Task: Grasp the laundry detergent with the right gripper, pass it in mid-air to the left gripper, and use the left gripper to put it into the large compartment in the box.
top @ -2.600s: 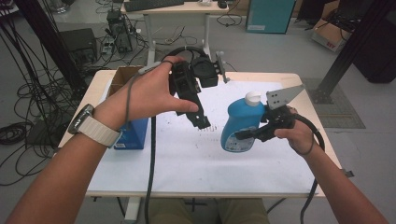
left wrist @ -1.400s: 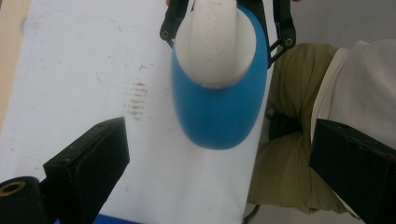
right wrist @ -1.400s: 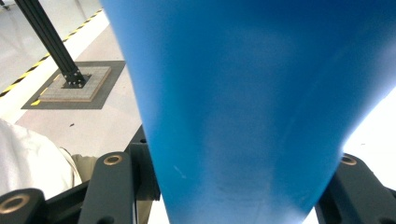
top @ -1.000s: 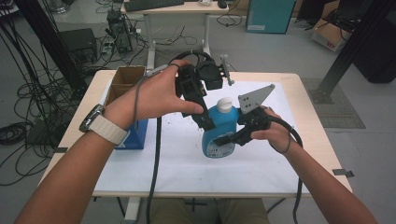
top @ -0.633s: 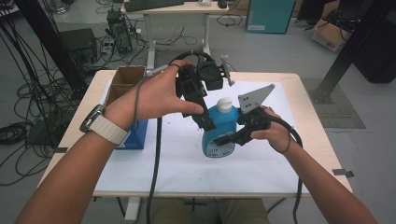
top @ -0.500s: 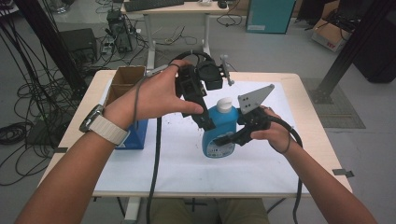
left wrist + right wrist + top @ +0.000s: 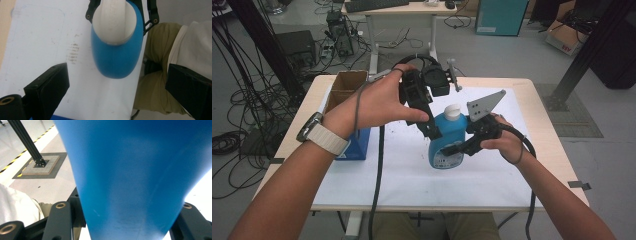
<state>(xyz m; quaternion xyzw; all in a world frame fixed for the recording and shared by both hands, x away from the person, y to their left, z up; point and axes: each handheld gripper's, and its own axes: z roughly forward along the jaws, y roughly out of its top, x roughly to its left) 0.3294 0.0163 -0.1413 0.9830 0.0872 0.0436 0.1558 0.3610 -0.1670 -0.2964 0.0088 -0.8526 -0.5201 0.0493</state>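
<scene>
While right gripper (image 7: 459,147) clamps capped blue bottle (image 7: 447,142), left gripper (image 7: 432,132) gapes above.

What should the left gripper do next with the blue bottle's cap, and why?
Probably lower the left gripper and close on the white cap: its jaws stand open above the cap, while the right gripper is clamped on the blue bottle, steadying it upright.

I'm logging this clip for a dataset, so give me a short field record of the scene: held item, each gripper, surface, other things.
held item: blue bottle with white cap, upright
right gripper: shut on the bottle's body
left gripper: open, above the cap, jaws either side, not touching
surface: white sheet on wooden table
other things: cardboard box and a blue box at the table's left
</scene>
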